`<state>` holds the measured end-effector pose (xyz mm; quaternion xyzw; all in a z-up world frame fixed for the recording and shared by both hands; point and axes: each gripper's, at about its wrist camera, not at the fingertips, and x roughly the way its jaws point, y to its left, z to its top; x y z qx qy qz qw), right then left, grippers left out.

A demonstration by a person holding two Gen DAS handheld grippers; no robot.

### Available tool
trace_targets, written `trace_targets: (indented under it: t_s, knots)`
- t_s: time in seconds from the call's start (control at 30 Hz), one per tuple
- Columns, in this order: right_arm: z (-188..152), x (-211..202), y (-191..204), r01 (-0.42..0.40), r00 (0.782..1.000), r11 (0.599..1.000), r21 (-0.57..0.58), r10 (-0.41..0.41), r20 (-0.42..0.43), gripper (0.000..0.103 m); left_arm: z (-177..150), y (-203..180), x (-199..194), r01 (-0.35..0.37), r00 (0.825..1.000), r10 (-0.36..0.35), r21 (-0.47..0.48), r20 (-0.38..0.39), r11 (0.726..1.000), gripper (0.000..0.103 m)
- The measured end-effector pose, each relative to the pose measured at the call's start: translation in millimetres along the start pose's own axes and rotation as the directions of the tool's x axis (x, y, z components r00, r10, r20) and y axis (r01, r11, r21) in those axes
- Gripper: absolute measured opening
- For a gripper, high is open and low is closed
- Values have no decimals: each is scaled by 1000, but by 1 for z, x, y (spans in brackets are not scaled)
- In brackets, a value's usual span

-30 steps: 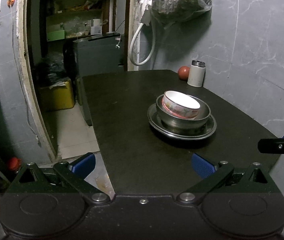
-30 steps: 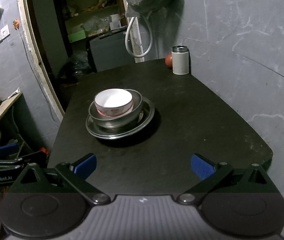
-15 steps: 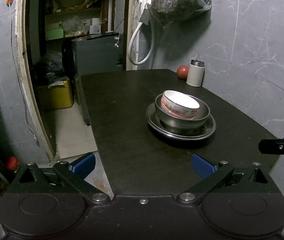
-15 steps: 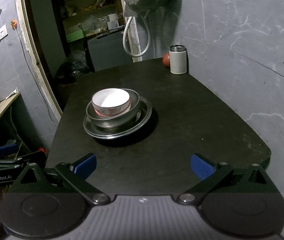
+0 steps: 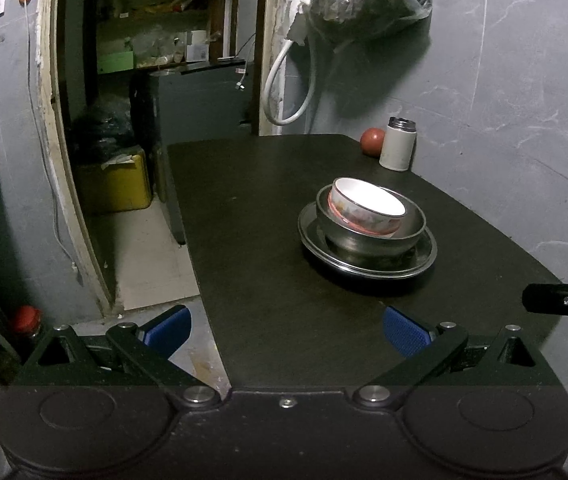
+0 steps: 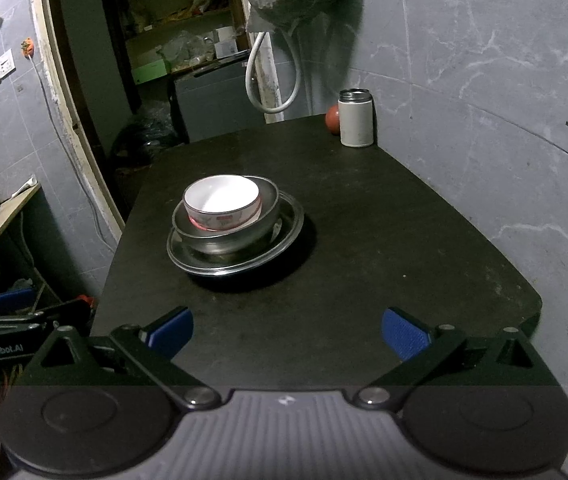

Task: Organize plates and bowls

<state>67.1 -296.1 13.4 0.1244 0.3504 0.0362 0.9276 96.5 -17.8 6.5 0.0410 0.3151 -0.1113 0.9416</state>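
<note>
The dishes sit in one pile near the middle of the dark tabletop point(image 6: 404, 240), a bit toward its left edge in the right wrist view. At the bottom is a flat metal plate point(image 6: 288, 232). On it stands a metal bowl point(image 6: 243, 236). Inside that sits a white bowl point(image 6: 223, 204) with a red pattern on its side, and it leans a little instead of sitting flat.

The left tool point(image 5: 287, 326) is spread wide and holds nothing. The right tool point(image 6: 288, 330) is spread wide too, and empty. Both hang over the near edge of the tabletop, well apart from the pile.

The white bowl looks like china, so it is likely hard, smooth and easy to break. Its rim is probably the best place to pinch, one finger inside and one outside. Because it leans, it may rock or slip when touched. The metal bowl and plate look light and stiff, and shiny metal may slide, so a pinch on the rim seems best there too. The plate lies low, so its edge may be hard to get under.

A white flask point(image 6: 356, 124) and a red ball-shaped thing point(image 6: 332, 118) stand at the far right corner, away from the pile.
</note>
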Motion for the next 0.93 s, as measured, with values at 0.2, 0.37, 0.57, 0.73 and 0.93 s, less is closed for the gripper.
trace_targets:
  t_s: [0.2,0.37,0.57,0.73,0.93]
  knots:
    - [-1,1,-1,1,1000,1000,3,-1,-4,103,1,-3,1,-27,1000,27,5,-12,1000,102]
    - [-1,0,-2,1,1000,1000,5,-1,-5,103,0,-4,1,-28,1000,28,7,-13,1000,102]
    - [-2,0,-3,1,1000,1000,6,-1,-6,103,-2,-4,1,-25,1000,26,10,-13,1000,102]
    - [-2,1,-3,2,1000,1000,7,-2,-6,103,-2,-6,2,-25,1000,25,15,-15,1000,102]
    - [-4,0,-7,5,1000,1000,14,-4,-9,103,-2,-8,4,-20,1000,21,23,-17,1000,102]
